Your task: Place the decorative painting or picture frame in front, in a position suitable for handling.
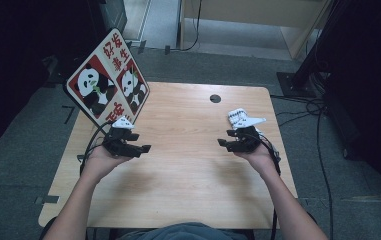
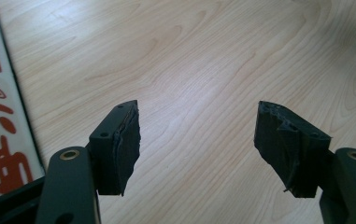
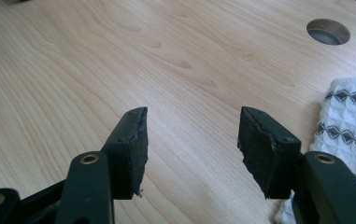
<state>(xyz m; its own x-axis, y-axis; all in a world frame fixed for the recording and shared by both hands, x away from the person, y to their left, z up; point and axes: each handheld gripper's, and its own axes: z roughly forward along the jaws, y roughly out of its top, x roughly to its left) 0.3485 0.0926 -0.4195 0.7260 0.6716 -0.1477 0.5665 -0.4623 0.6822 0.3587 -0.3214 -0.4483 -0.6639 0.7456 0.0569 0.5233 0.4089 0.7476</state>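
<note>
the right gripper (image 3: 192,140) has its jaws standing wide with only bare wood between them; its pads (image 3: 136,149) press on nothing. just to the right of the right-hand jaw in the right gripper view lies a white cloth (image 3: 351,123) with rows of dark diamond marks, bunched on the table (image 3: 119,56). its edge runs close beside the jaw, but whether it touches cannot be told. in the high view the cloth (image 1: 239,118) sits just beyond the right gripper (image 1: 228,145), near the table's right edge, a small crumpled heap whose long side runs roughly away from the person; its exact lie is too small to tell.

the left gripper (image 2: 196,140) is also spread wide and empty, its jaws over plain wood. in the high view it (image 1: 140,149) hovers at the left side of the table, pointing inward toward the right one. behind it a panda board (image 1: 107,80) with red characters stands tilted at the table's left far corner, and its edge (image 2: 0,116) shows in the left gripper view. a round cable hole (image 1: 215,98) sits near the far edge.
</note>
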